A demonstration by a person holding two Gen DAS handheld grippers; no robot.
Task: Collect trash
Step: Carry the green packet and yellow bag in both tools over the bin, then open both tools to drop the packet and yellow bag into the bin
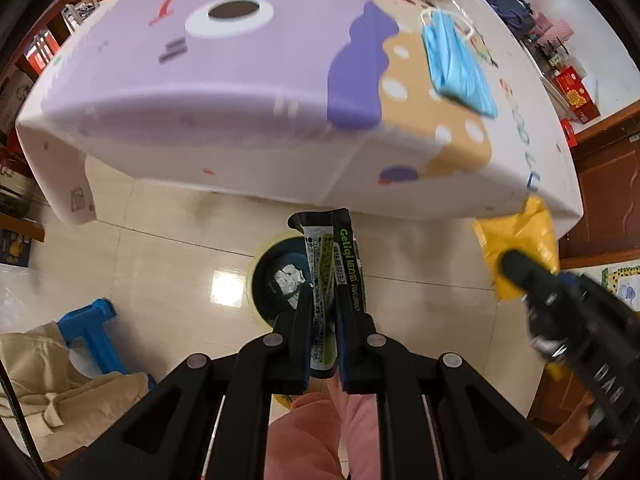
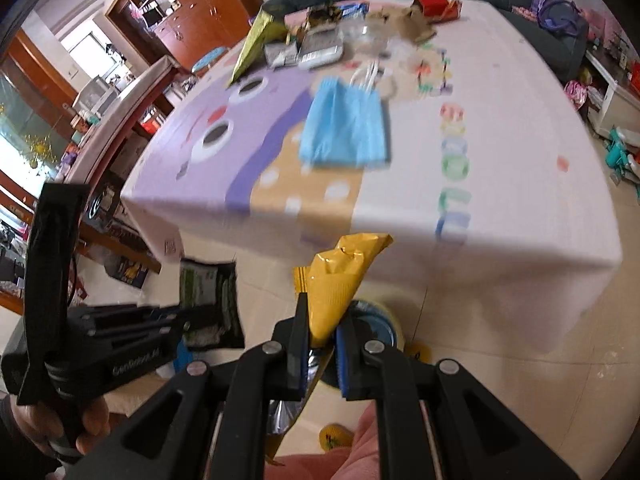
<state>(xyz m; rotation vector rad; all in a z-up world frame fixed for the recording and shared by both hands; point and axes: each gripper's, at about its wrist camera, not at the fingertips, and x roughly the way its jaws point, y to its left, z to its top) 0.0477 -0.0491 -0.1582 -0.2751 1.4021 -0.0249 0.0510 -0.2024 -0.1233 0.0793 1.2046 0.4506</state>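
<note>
1. Two grippers are up, both off the near edge of the table (image 1: 224,92) and over the tiled floor (image 1: 168,256).
2. The left gripper (image 1: 323,300) is pinched narrow on one black-and-green wrapper (image 1: 334,264), which stands upright between its fingers.
3. The right gripper (image 2: 322,316) is pinched narrow on one crumpled yellow wrapper (image 2: 340,280), its top sticking up past the fingertips.
4. One round bin (image 1: 276,276) with a pale rim sits on the floor just out from the table's near edge, directly below the left gripper; something white and crumpled lies inside it.
5. In the right wrist view the same bin (image 2: 376,324) shows just behind the right gripper's fingers.
6. One blue face mask (image 2: 346,128) lies flat on the tablecloth, toward the middle, set back from the near edge.
7. At the far edge of the table a cluster of litter (image 2: 320,40) is piled together; the pieces are too blurred to count.
8. The stretch of cloth between the mask and the near edge carries only its printed pattern.
9. One blue stool (image 1: 94,332) stands on the floor to the left, well apart from the bin, with beige cloth (image 1: 60,396) heaped beside it.
</note>
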